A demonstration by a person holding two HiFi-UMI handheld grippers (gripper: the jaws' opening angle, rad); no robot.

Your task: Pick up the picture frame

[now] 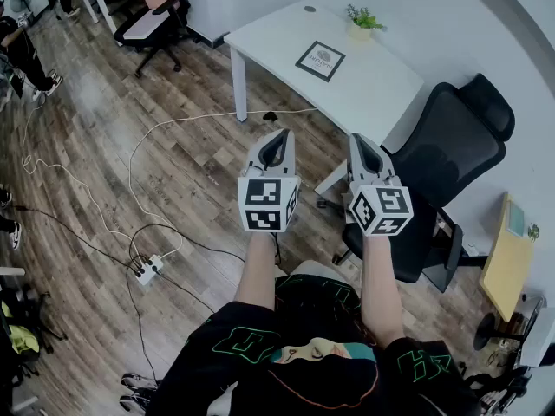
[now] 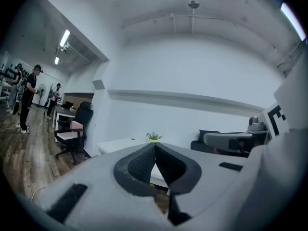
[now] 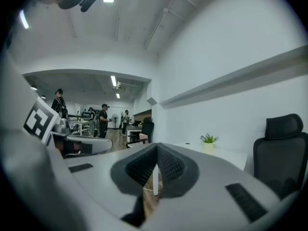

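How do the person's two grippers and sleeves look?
Both the left gripper and right gripper have pale grey shells with dark ribbed pads. Each carries a white cube with black square markers. Sleeves are black with green outlines.

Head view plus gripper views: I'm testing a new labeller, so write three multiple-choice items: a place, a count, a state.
1. The black-rimmed square picture frame lies on: A wood floor; B white rectangular table; C black office chair.
2. Small green potted plants on that table: A one; B two; C three.
3. The left gripper and right gripper are: A wide open; B shut on the frame; C shut, empty.
B, it lies flat on the tabletop; A, one plant shows; C, jaws meet on nothing.
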